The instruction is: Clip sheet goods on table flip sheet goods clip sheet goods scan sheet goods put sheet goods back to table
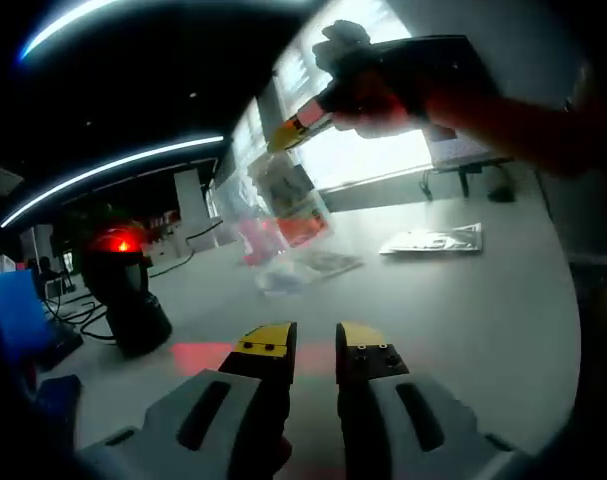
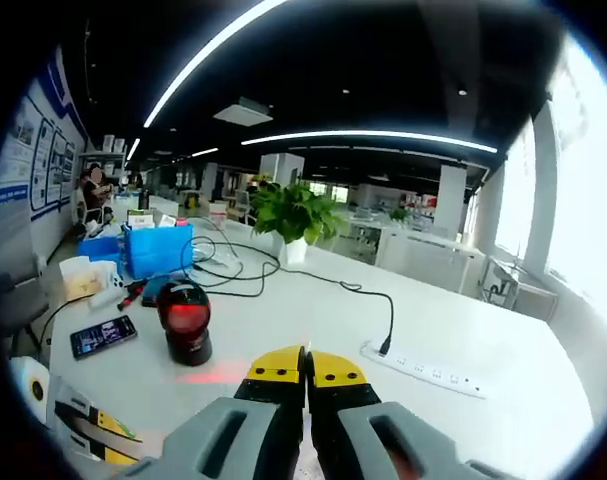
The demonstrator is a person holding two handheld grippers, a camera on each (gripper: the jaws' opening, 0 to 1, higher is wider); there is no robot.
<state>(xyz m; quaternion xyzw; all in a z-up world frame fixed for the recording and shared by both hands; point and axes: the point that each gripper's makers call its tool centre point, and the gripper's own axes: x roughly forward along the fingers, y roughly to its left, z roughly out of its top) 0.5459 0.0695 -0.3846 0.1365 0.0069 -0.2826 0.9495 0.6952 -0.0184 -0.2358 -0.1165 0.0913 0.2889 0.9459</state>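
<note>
While right gripper (image 1: 283,133) lifts packet (image 1: 293,205), beyond left jaws

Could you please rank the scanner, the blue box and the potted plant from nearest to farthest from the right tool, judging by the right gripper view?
1. Scanner: just left of the right tool.
2. Blue box: farther back, left.
3. Potted plant: farthest, straight ahead.
</note>
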